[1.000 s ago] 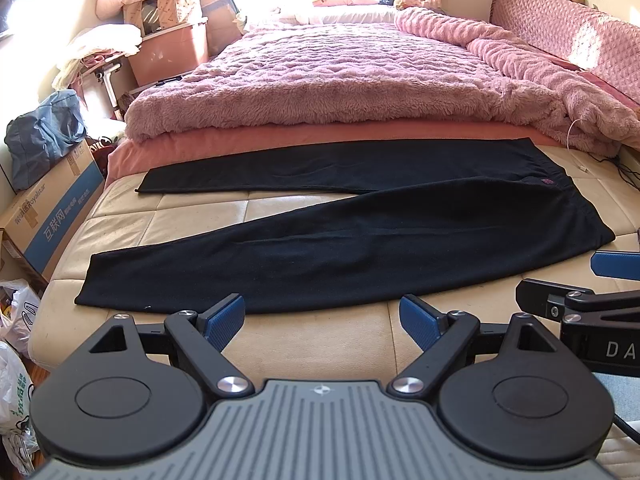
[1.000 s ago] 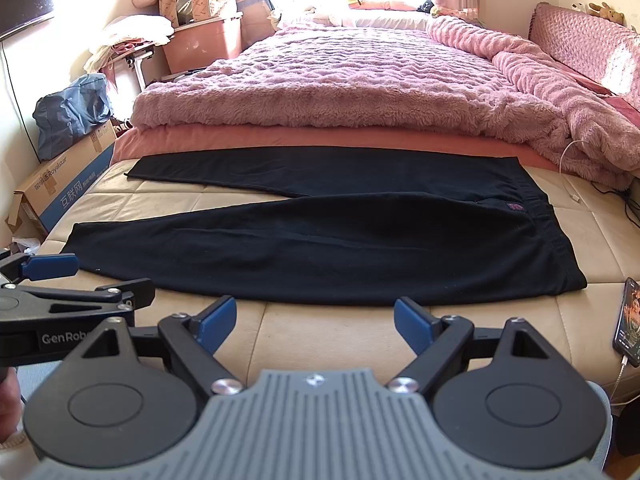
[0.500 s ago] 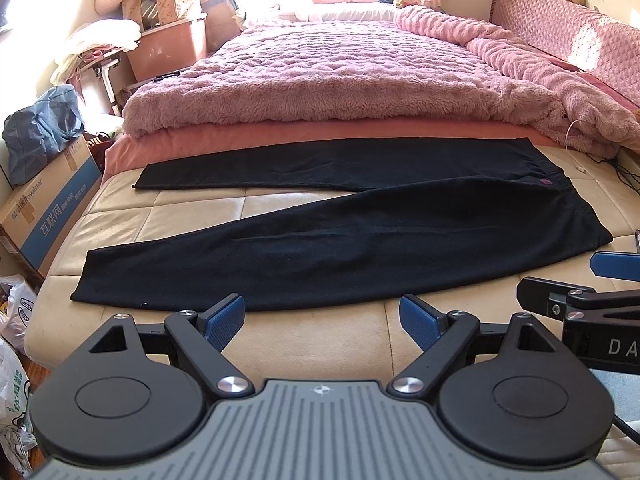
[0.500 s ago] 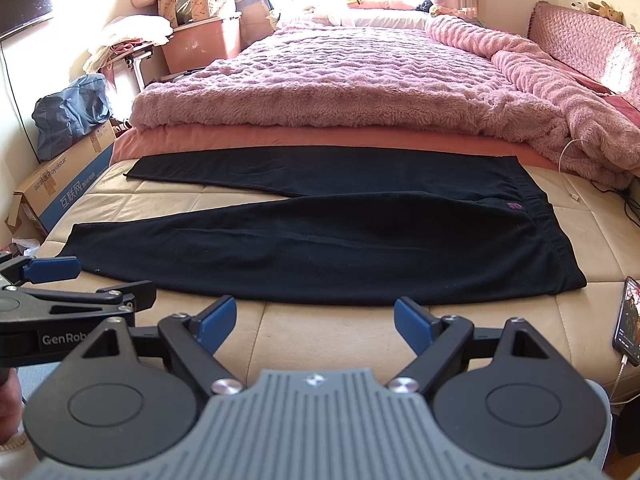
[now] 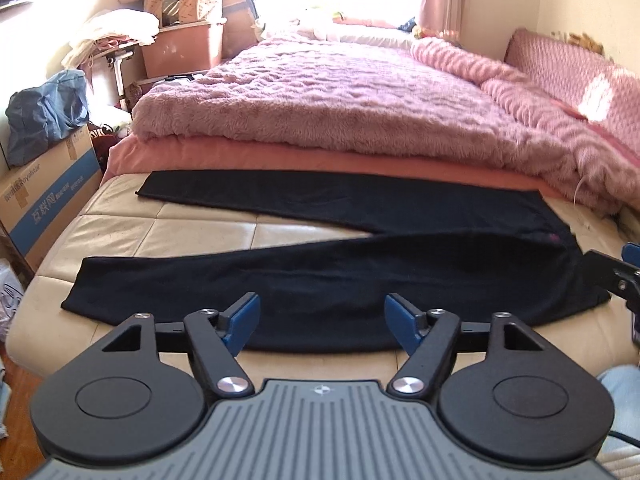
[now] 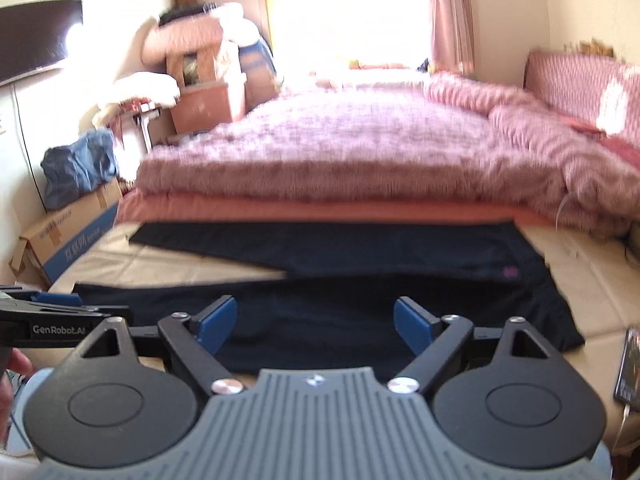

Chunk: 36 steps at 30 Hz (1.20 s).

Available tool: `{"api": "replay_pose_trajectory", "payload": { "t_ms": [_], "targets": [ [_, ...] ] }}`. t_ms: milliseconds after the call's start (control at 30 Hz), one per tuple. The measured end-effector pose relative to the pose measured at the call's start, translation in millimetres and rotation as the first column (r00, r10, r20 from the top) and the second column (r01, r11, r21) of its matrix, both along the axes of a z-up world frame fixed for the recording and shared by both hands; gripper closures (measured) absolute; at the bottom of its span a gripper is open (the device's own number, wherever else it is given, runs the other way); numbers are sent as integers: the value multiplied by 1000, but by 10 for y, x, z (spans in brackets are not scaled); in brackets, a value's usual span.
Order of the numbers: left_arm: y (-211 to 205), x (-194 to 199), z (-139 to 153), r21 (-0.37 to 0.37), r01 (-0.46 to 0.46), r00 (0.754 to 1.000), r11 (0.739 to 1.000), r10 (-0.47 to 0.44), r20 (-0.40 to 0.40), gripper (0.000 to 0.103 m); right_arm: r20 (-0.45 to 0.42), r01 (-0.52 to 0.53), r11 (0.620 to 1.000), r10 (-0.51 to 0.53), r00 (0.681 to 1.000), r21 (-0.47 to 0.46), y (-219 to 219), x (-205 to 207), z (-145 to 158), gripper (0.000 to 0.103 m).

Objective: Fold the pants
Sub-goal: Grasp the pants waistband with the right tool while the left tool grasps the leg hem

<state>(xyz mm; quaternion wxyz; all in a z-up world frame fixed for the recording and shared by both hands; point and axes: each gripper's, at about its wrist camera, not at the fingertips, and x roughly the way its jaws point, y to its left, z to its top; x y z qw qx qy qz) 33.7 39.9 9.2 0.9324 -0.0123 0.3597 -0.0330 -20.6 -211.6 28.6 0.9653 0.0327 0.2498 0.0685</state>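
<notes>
Black pants (image 5: 360,276) lie flat on a beige padded bench (image 5: 192,236), legs spread to the left, waist at the right. They also show in the right wrist view (image 6: 380,300). My left gripper (image 5: 322,322) is open and empty, low over the near edge of the near leg. My right gripper (image 6: 316,324) is open and empty, low over the near edge close to the hip and waist. Each gripper shows at the edge of the other's view, the right one at the right (image 5: 616,276), the left one at the left (image 6: 60,312).
A bed with a pink fluffy blanket (image 5: 340,108) lies behind the bench. A cardboard box (image 5: 44,196) with a blue bag (image 5: 48,116) stands at the left. A phone (image 6: 628,364) lies at the bench's right end. A white cable (image 6: 564,208) hangs by the blanket.
Both grippers have moved forward and down towards the pants' near edge. The right wrist view is blurred by motion. The jaws stay open.
</notes>
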Motion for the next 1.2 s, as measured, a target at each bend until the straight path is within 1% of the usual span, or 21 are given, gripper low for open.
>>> {"api": "replay_pose_trajectory", "payload": {
  "t_ms": [100, 200, 300, 400, 433, 467, 500, 533, 567, 600, 667, 733, 767, 800, 867, 967, 1033, 1067, 1100, 1133, 1200],
  "targets": [
    [196, 92, 26, -15, -21, 998, 1000, 22, 60, 25, 98, -34, 998, 38, 994, -46, -76, 57, 19, 21],
    [369, 220, 28, 53, -21, 996, 998, 17, 87, 25, 135, -77, 994, 87, 987, -76, -236, 188, -35, 21],
    [534, 420, -52, 132, 11, 999, 991, -16, 39, 34, 86, -104, 985, 117, 989, -140, -437, 392, -248, 21],
    [751, 601, -206, 168, 70, 997, 983, -67, -25, 45, -7, -119, 971, 120, 993, -205, -645, 613, -491, 23],
    [808, 644, -266, 200, 110, 994, 974, -103, -44, 45, -42, -137, 966, 130, 991, -219, -728, 681, -587, 29],
    [861, 677, -330, 238, 159, 987, 958, -148, -64, 45, -83, -155, 960, 139, 987, -235, -817, 757, -699, 41],
    [896, 675, -419, 274, 215, 976, 937, -198, -89, 46, -117, -168, 953, 142, 983, -252, -887, 823, -769, 48],
    [961, 679, -490, 305, 267, 963, 914, -241, -119, 46, -151, -181, 946, 144, 978, -270, -967, 897, -850, 62],
    [1025, 703, -558, 334, 307, 950, 891, -267, -162, 46, -182, -199, 937, 151, 972, -286, -1054, 956, -938, 70],
    [1102, 717, -632, 358, 337, 938, 871, -278, -206, 46, -211, -221, 927, 160, 964, -304, -1123, 1012, -1020, 72],
    [1291, 737, -789, 414, 364, 924, 834, -269, -271, 46, -260, -258, 902, 172, 950, -346, -1232, 1109, -1156, 83],
    [1492, 774, -924, 460, 355, 922, 814, -223, -318, 46, -312, -282, 882, 166, 936, -378, -1328, 1192, -1297, 90],
    [1627, 801, -987, 476, 334, 924, 814, -183, -336, 46, -332, -284, 878, 156, 930, -386, -1372, 1214, -1361, 93],
    [1728, 824, -1030, 478, 309, 927, 822, -148, -344, 46, -347, -283, 875, 144, 927, -393, -1404, 1250, -1407, 93],
    [1981, 891, -1049, 457, 228, 937, 860, -66, -343, 46, -372, -281, 871, 124, 920, -404, -1475, 1333, -1502, 93],
    [2275, 966, -1024, 386, 52, 948, 921, 77, -310, 48, -386, -258, 877, 92, 918, -405, -1481, 1457, -1568, 94],
    [2481, 1017, -1029, 297, -65, 938, 953, 160, -306, 53, -387, -247, 876, 76, 919, -414, -1443, 1526, -1630, 94],
    [2558, 1019, -1032, 250, -107, 938, 962, 181, -296, 53, -391, -246, 874, 72, 918, -418, -1428, 1553, -1668, 94],
    [2583, 1013, -1031, 239, -112, 941, 965, 180, -288, 54, -403, -253, 869, 68, 913, -425, -1407, 1574, -1712, 94],
    [2568, 991, -1036, 267, -85, 943, 960, 164, -289, 53, -417, -257, 863, 61, 907, -434, -1415, 1603, -1762, 94],
    [2396, 954, -1105, 391, 26, 941, 920, 109, -320, 53, -449, -263, 853, 39, 893, -450, -1434, 1637, -1834, 94]
  ]
}}
